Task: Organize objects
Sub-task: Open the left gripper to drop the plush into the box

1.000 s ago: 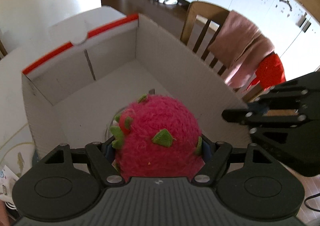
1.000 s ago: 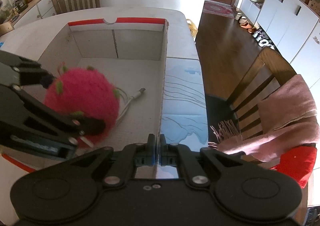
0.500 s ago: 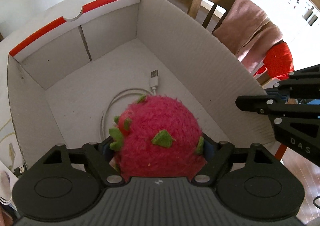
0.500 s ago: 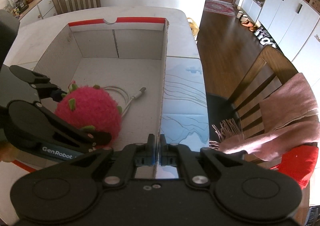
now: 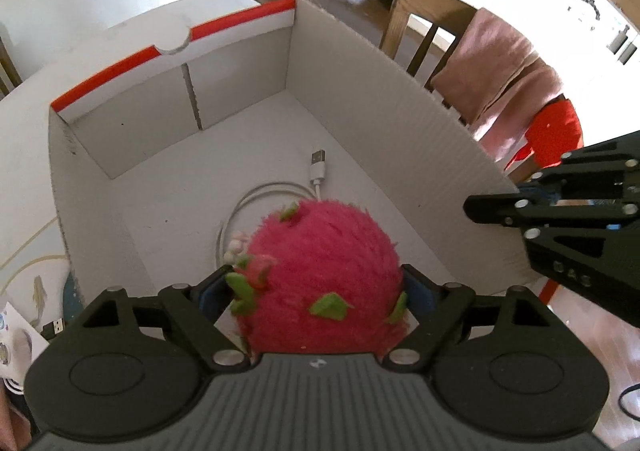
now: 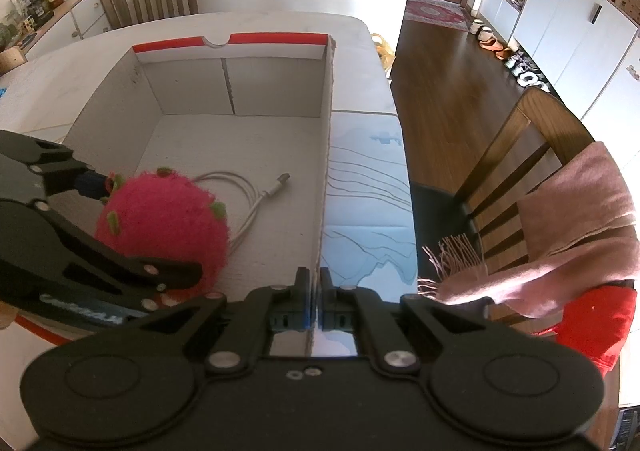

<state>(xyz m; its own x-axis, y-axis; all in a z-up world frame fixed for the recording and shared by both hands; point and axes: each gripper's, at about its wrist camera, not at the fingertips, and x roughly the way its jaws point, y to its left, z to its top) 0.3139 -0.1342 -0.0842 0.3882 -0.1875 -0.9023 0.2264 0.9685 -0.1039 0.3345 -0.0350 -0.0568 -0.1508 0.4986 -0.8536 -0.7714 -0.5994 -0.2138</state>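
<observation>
**Plush fruit between spread left jaws over the box; right gripper clamped on the box wall**

The left gripper (image 5: 320, 291) is seen with its jaws spread wide around the pink plush fruit (image 5: 324, 275). From 75 to 84 the figure rose, but the last step is small, so no opening motion is claimed. The blue pads sit at both flanks of the plush; whether they press on the fur or only flank it cannot be told, since the fur hides the contact. In the right wrist view the plush fruit (image 6: 164, 223) is seen between the two black fingers of the left gripper (image 6: 132, 227), low inside the box, near its floor; whether it rests on the floor cannot be told.

Green felt leaves are scattered over the plush. Under and behind it a coiled white USB cable (image 5: 316, 171) lies on the box floor, its plug end pointing toward the far wall.

The right gripper (image 6: 314, 291) is closed, jaws together, with the thin top edge of the box's right wall pinched between the pads. In the left wrist view the right gripper (image 5: 492, 209) is seen at that same wall, on its outer side.

The white cardboard box (image 5: 380, 111) is open at the top, with a red strip along its far rim. It stands on a white table (image 6: 260, 25). A blue-and-white printed mat (image 6: 368, 203) lies on the table just beside the box's right wall.

Beyond the table a wooden chair (image 6: 520, 155) is draped with a pink scarf (image 6: 580, 211), with something red (image 6: 600, 311) below it.
</observation>
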